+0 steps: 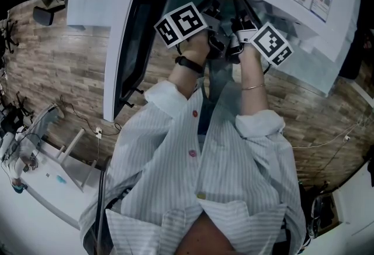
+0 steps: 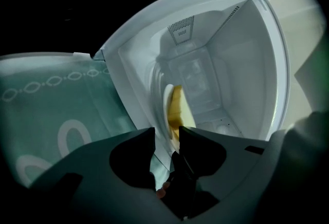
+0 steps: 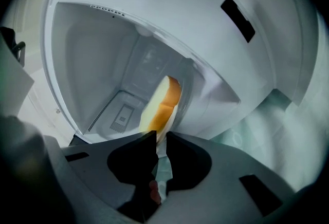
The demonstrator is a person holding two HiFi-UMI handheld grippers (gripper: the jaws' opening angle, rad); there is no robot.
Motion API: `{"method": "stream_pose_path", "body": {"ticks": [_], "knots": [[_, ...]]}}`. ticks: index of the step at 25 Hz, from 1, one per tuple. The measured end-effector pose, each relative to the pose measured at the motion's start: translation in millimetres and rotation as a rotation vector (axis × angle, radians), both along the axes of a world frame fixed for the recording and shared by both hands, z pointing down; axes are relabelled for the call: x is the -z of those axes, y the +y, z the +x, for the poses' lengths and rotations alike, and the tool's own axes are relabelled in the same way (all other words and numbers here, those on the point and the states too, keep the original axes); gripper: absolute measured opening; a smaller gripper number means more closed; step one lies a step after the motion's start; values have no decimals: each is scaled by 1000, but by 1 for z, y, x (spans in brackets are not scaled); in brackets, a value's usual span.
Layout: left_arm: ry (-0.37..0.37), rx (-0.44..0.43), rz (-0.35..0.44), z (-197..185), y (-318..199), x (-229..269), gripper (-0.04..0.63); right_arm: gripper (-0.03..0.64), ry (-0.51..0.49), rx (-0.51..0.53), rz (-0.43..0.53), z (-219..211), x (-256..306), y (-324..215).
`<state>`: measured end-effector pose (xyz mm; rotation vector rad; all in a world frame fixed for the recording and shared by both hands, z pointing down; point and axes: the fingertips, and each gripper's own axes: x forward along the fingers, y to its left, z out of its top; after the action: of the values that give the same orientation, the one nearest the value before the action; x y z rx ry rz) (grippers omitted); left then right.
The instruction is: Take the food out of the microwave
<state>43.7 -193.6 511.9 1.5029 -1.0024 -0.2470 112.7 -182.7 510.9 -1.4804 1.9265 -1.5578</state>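
Food (image 3: 163, 100) sits inside the microwave (image 2: 241, 63), so the lifting out is left to do. Nearest, the left tool (image 2: 167, 133) and right tool (image 3: 161, 136) each pinch the plate (image 2: 166, 102) by its rim. Just past them the food lies on that plate, within the microwave's white cavity, door (image 1: 117, 72) already open.

I wear a pale, thin-striped shirt (image 1: 234, 189) with pink buttons (image 1: 194, 113) and sleeves (image 1: 260, 122) rolled into cuffs. There is a black band (image 1: 189, 64) on my left wrist and a thin bracelet (image 1: 252, 87) on my right. My left gripper (image 2: 167, 138) and right gripper (image 3: 161, 141) have dark grey moulded jaws, and each carries a cube (image 1: 181, 24) of black-and-white square markers.
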Motion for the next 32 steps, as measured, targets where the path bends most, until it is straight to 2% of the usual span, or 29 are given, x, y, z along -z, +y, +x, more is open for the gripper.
{"method": "stream_pose_path", "body": {"ticks": [4,11,15,32], "knots": [[37,2,-32,2,2,-3,149,73,-40,4,-11,-2,0,1],[56,3,-65,6,5,-5,48,55,-62,16,-29,-3,-4,5],[94,16,-65,6,6,-3,34,55,-101,4,-30,-3,-4,7],[166,58,-72,3,17,0,18,55,-154,3,-33,-4,-3,16]]}}
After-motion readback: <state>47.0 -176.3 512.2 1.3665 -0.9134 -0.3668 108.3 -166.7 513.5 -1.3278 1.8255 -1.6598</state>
